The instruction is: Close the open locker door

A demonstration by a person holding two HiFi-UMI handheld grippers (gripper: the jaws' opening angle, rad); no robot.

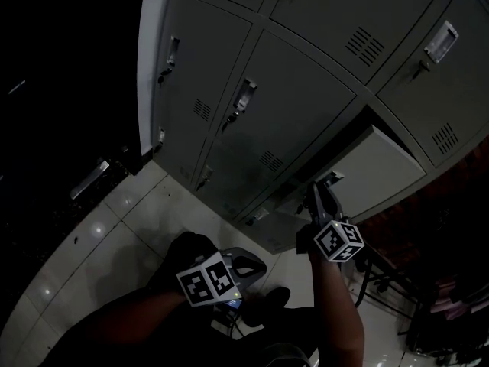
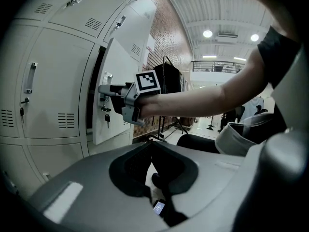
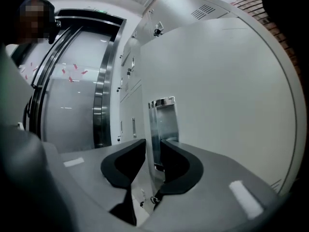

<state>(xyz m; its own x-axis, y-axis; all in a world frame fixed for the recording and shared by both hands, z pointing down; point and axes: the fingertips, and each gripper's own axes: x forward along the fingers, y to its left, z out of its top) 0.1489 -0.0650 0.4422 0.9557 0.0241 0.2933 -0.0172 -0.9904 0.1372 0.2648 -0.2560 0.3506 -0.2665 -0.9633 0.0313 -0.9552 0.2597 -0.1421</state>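
Locker door (image 1: 382,167) stood ajar in the lower row of a grey bank of lockers (image 1: 290,105), swung out toward the person while the doors around it were all shut. A bunch of keys (image 2: 107,116) hung from its lock, just under the chrome handle plate (image 3: 163,120). Past the door's free edge were a brick wall (image 2: 169,37) and some dark stands (image 1: 397,281) on the glossy tiled floor (image 1: 114,228); nothing lay between the door and its frame. Beyond the lockers, the right gripper view showed a steel-framed doorway (image 3: 104,81).

The right tongs (image 1: 325,186) reached forward on an outstretched forearm (image 2: 203,95), tips up against the door face at the handle, marker cube (image 1: 338,241) turned up toward the head camera. Their jaws stood narrowly spread, with the handle plate showing in the gap; whether a pad touched it could not be told.

The left tongs (image 1: 256,266) hung low and close to the body — well away from the lockers — pointing across at the right arm. Their jaws were pressed together at the tips and pinched nothing, and their cube (image 1: 205,280) faced upward.
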